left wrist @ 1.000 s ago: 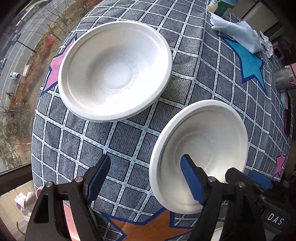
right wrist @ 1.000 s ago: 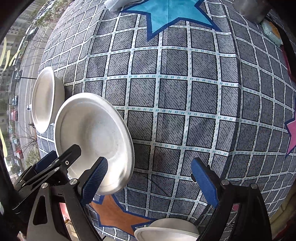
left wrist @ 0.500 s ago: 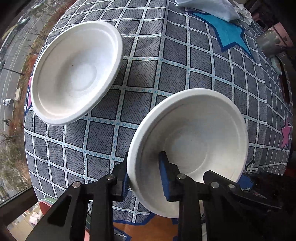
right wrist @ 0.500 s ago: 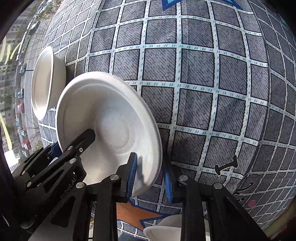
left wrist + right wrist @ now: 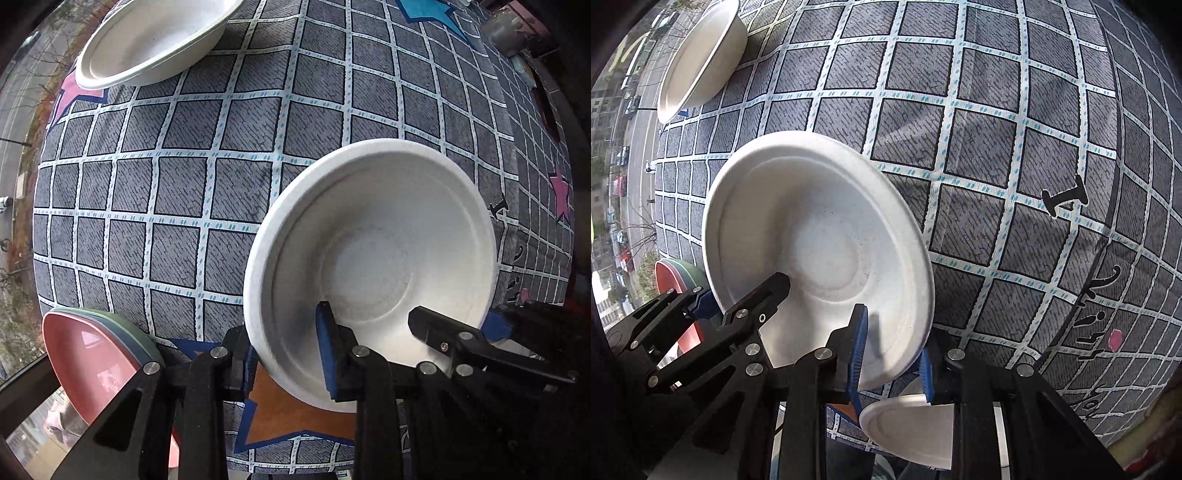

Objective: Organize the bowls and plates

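A white paper bowl sits in the middle of the checked tablecloth, gripped from both sides. My left gripper is shut on its left rim, one blue pad inside and one outside. My right gripper is shut on the opposite rim of the same bowl. Each gripper shows in the other's view, the right gripper and the left gripper. Whether the bowl touches the cloth, I cannot tell. A second white bowl rests at the far left of the table.
A stack of coloured plates, pink on top, sits at the near left edge. A white paper dish lies below the table's near edge. A grey metal cup stands at the far right. A window bounds the left side.
Both grippers went from open to shut on the near bowl's rim. The bowl has since shifted toward the near edge, over the orange star, and the far bowl has receded.
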`<state>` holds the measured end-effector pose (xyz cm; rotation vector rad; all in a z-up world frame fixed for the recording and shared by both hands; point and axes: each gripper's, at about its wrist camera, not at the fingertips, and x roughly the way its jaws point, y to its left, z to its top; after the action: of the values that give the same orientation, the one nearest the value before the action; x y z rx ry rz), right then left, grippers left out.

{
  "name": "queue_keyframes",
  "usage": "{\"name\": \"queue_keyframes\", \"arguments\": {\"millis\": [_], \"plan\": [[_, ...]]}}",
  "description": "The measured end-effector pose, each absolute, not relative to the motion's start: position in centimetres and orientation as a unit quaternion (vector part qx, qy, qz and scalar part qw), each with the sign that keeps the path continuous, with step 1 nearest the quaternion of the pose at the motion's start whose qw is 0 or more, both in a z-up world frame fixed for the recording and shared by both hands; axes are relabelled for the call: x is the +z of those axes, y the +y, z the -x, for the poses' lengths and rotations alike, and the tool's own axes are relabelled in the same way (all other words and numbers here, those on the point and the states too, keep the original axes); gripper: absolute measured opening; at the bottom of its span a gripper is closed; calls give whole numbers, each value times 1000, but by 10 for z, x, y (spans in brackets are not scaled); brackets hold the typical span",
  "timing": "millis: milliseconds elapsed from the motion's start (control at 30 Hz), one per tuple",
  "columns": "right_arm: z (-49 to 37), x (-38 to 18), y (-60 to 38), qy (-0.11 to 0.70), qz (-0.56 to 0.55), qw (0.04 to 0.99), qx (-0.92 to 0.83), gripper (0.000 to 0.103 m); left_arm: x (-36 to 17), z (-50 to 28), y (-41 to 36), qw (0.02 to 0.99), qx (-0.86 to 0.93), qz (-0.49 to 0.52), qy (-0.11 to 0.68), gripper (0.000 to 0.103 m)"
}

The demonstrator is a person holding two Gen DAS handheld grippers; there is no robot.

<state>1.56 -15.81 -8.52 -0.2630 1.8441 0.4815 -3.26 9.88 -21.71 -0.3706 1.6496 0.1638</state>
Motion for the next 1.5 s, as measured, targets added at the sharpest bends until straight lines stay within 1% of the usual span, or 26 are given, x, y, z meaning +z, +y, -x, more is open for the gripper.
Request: {"name": "queue_keyframes", "arguments": {"millis": [100,133,433,700,833,1133,1167,1233,1433,1500], "plan": [[14,-82,-146,779,115,580,207,28,-203,43,111,672,68,153,721,30],[19,-73,-154,778,113,583,207,28,-197,41,108,676,67,149,719,30],[35,-45,-141,762,96,607,204,28,-155,46,133,697,52,142,701,30],[18,-36,-152,751,67,626,198,28,-93,34,134,719,29,122,684,31],[18,-22,-167,746,53,634,195,28,-74,29,131,725,21,110,679,31],[23,3,-188,733,30,653,188,28,-64,46,120,734,-4,89,674,32],[23,5,-188,731,28,655,188,28,-59,45,117,734,-8,86,673,33],[24,11,-192,726,21,662,186,28,-59,46,109,738,-17,80,670,38],[26,23,-202,713,8,678,179,28,-50,48,95,746,-40,65,662,39],[28,23,-208,714,1,678,174,28,-63,48,98,746,-47,59,662,39]]}}
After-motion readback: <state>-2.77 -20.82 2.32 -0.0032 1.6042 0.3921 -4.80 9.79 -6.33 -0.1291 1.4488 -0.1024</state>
